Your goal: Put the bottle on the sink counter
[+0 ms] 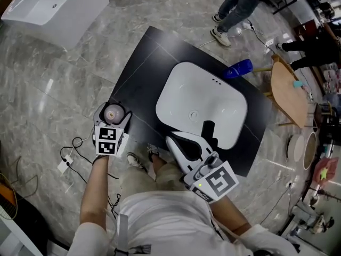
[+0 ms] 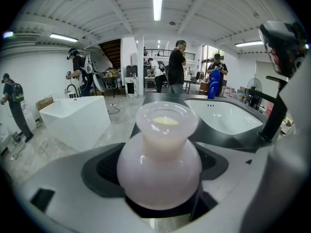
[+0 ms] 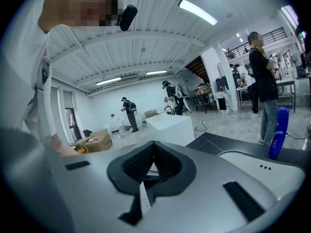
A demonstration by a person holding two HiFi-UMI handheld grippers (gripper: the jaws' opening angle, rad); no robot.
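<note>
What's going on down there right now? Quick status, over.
Left gripper shut on pale pink round bottle, at left edge of black sink counter. Right gripper shut, empty, by white basin. Blue bottle at far corner, clear of path.

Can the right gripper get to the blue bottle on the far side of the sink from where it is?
Probably, with a long stretch. The right gripper is empty, jaws together, and only the open basin lies between it and the blue bottle. The black faucet stands just beside its path.
</note>
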